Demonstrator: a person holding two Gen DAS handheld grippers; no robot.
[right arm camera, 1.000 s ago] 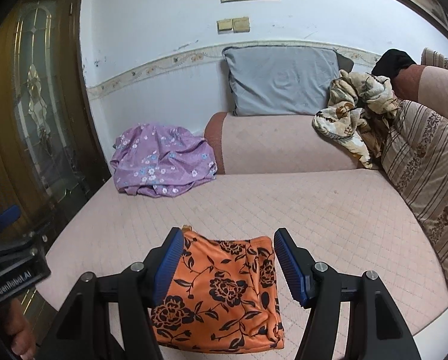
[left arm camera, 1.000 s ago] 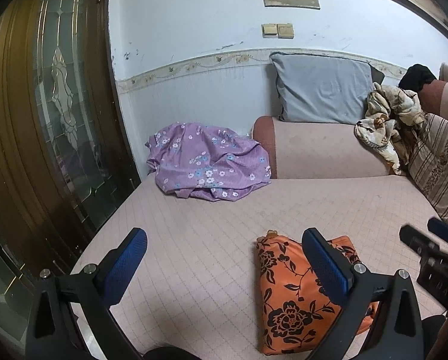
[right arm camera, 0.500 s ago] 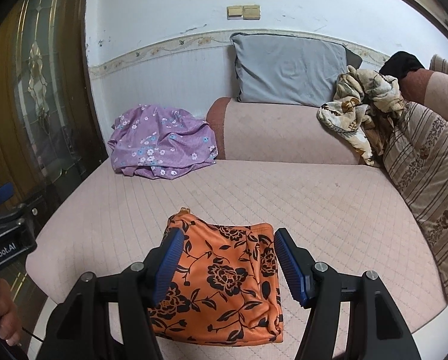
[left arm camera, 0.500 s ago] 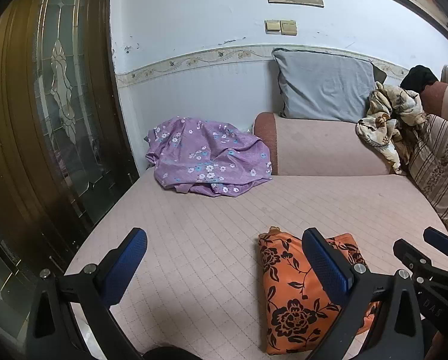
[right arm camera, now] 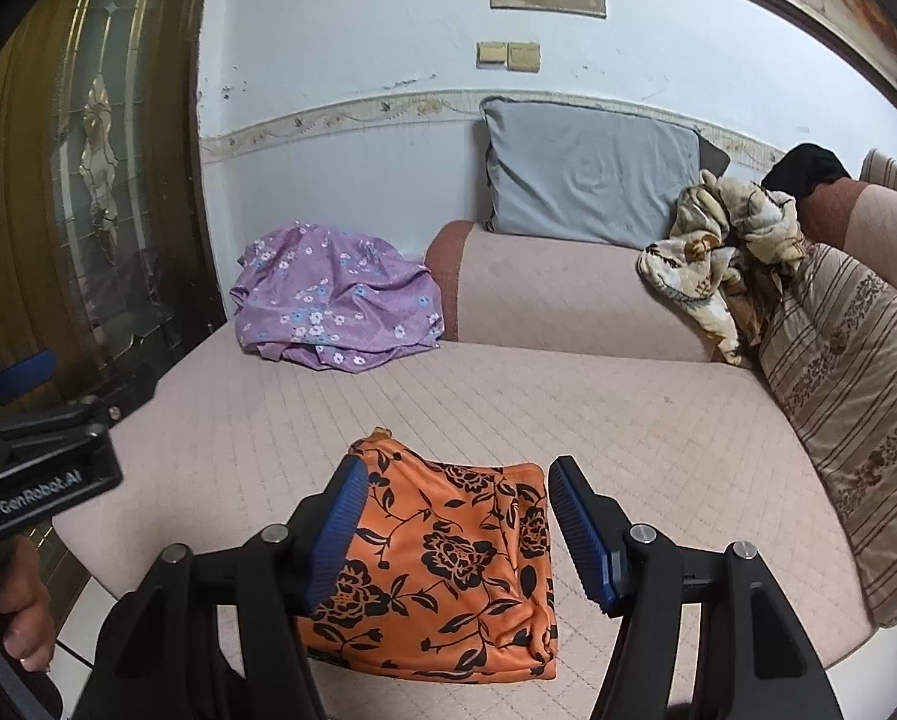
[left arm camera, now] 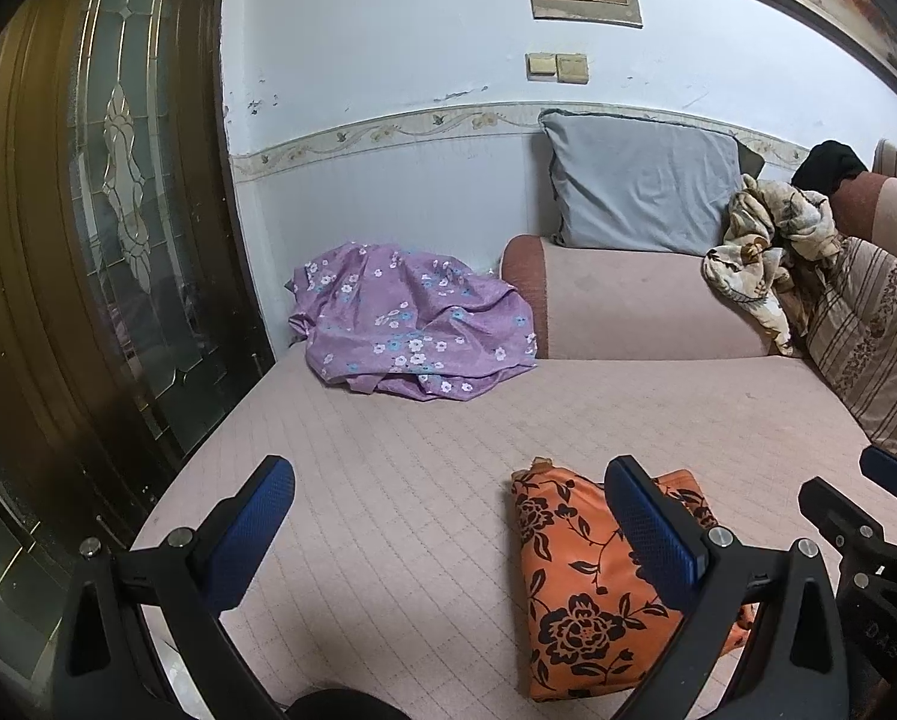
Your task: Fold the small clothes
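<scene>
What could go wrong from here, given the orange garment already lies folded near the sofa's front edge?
The orange garment lies close to the sofa seat's front edge; a nudge from the open right gripper might slide it off or undo the fold. The purple garment is crumpled at the back, so both grippers must reach over the orange one.

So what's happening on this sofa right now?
A person holds a gripper in each hand over a pink sofa seat. Both the left gripper and the right gripper are open and hold nothing. An orange floral garment lies folded near the seat's front edge. A purple floral garment sits crumpled at the back, not yet folded.
</scene>
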